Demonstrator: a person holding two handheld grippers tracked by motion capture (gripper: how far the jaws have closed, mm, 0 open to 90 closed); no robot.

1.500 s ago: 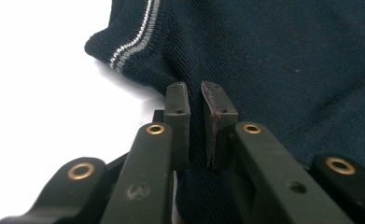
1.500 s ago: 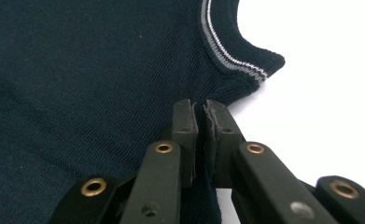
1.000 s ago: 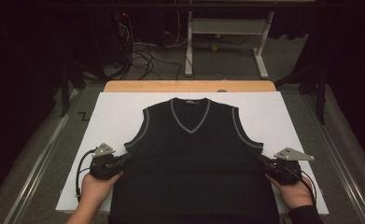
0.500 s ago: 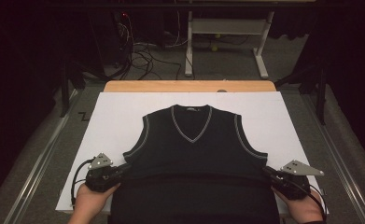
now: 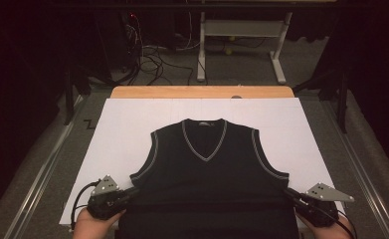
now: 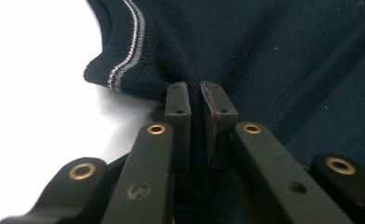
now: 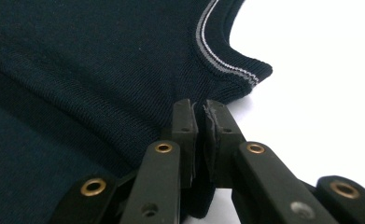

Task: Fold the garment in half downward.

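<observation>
A black sleeveless V-neck sweater vest (image 5: 207, 172) with grey-striped trim lies front up on the white sheet (image 5: 127, 124). My left gripper (image 5: 127, 193) is shut on its left side seam just below the armhole; in the left gripper view the knit (image 6: 245, 51) is pinched between the jaws (image 6: 195, 91). My right gripper (image 5: 290, 194) is shut on the right side seam below the other armhole, with the fabric (image 7: 87, 65) squeezed between its jaws (image 7: 200, 108). The vest's lower part hangs over the table's near edge between my hands.
The white sheet covers a wooden table whose far edge (image 5: 202, 92) shows bare. Metal rails (image 5: 38, 174) run along both sides. Beyond the table stand a white desk frame (image 5: 242, 45) and loose cables (image 5: 152, 55) on the floor.
Both grippers have drawn back toward the near edge, dragging the vest with them. Its collar now lies lower on the sheet.
</observation>
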